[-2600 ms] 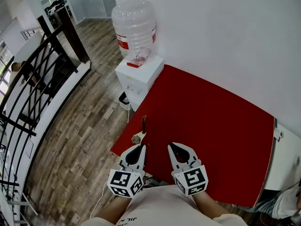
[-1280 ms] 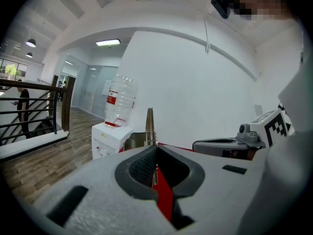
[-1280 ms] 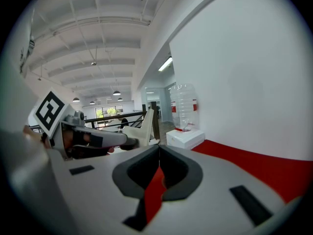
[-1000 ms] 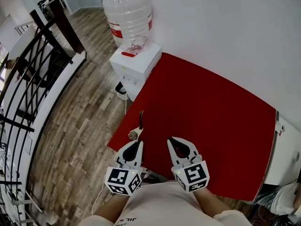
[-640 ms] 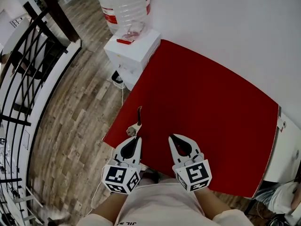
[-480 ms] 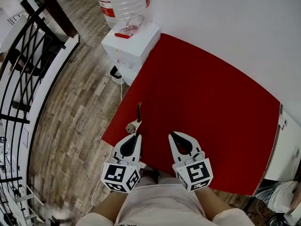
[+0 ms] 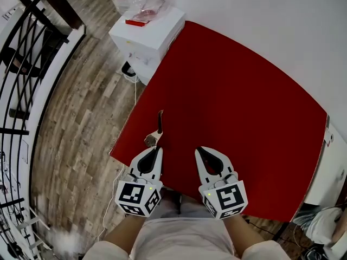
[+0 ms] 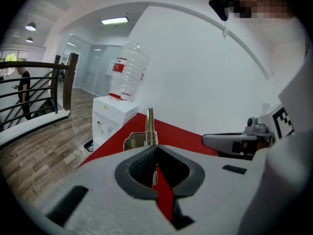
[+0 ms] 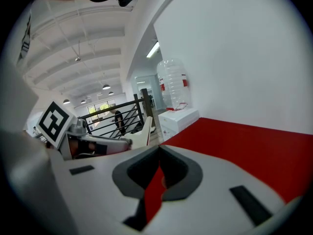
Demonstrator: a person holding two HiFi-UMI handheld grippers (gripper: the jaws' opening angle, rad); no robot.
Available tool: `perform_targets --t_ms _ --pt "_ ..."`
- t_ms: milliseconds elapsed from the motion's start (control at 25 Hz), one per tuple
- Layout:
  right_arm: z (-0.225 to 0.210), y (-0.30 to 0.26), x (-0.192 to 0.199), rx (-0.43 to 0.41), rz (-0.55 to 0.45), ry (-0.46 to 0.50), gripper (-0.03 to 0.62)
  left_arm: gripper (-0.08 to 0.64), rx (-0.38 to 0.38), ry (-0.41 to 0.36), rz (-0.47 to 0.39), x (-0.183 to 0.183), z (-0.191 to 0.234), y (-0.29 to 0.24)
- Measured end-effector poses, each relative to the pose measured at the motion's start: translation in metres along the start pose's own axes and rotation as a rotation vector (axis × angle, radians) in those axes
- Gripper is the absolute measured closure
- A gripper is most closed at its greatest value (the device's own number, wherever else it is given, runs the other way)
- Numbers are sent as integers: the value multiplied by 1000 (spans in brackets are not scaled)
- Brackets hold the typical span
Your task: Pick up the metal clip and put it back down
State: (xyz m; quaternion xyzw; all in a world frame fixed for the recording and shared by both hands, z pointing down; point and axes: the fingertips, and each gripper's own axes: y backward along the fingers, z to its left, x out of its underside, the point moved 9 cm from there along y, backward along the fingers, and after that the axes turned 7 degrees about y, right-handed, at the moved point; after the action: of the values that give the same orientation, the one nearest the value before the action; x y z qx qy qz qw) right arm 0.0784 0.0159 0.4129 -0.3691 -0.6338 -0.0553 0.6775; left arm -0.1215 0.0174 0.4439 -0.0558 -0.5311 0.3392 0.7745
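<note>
Off the left far corner of the red table [image 7: 244, 102] stands a white water dispenser [image 7: 146, 31], which plays no part here. The metal clip [image 7: 154, 136] lies flat on the table close to its left edge and near its front corner, its long handle pointing away from the person. The left gripper [image 7: 158, 150] hangs over the table's front edge just behind the clip, with its jaws closed together and nothing between them; its own view shows the clip [image 8: 146, 137] just past the tips, though I cannot tell whether they touch it. Further right along the table's front edge, the right gripper [image 7: 199, 150] also has its jaws closed and empty, over bare red surface. The pick-up looks not yet begun: this seems to be the approach. The next move probably calls for the left jaws to part, slide forward so that one goes on each side of the clip, and close before any lift.
</note>
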Motion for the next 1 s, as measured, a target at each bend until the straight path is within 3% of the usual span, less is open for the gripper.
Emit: perform_targets --t_ms 520,1000 --pt "-4 -22 37 -6 87 -61 584 551 -22 80 109 45 32 -55" --pt "-11 -41 49 -24 115 -75 584 551 1 203 143 53 56 -92"
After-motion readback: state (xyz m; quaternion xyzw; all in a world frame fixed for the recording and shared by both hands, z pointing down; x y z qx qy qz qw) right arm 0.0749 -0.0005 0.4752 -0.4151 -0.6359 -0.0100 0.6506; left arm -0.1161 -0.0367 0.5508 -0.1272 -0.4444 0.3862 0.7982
